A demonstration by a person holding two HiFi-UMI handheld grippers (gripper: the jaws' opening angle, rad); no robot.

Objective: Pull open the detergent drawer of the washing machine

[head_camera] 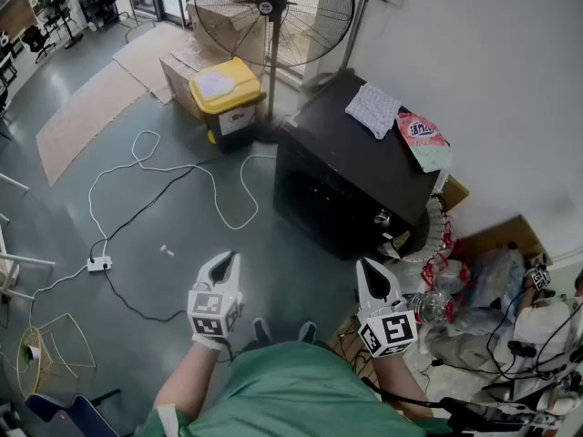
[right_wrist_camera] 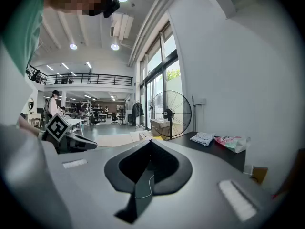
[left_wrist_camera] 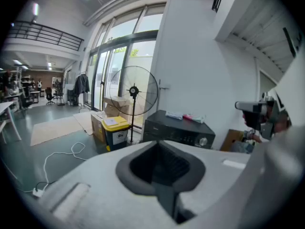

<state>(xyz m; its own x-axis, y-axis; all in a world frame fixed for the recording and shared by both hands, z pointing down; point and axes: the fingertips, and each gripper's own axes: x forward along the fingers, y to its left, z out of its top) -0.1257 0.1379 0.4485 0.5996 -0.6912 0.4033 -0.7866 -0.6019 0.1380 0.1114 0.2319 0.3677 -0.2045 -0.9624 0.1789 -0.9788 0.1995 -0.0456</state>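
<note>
The black washing machine (head_camera: 351, 185) stands against the white wall, ahead of me and to the right, with a silver knob (head_camera: 383, 217) on its front panel. I cannot pick out its detergent drawer. A folded cloth (head_camera: 373, 109) and a pink detergent bag (head_camera: 422, 140) lie on its top. My left gripper (head_camera: 226, 259) and right gripper (head_camera: 369, 268) hover over the floor, well short of the machine, both shut and holding nothing. The left gripper view shows its shut jaws (left_wrist_camera: 159, 146) pointing at the machine (left_wrist_camera: 178, 131). The right gripper (right_wrist_camera: 150, 146) looks past the machine's top (right_wrist_camera: 217, 152).
A big standing fan (head_camera: 273, 12) and a yellow-lidded bin (head_camera: 226, 98) stand left of the machine, with cardboard boxes (head_camera: 187, 66) behind. A white cable and power strip (head_camera: 98, 264) lie on the grey floor. Bags, wires and clutter (head_camera: 474, 303) pile up to the right.
</note>
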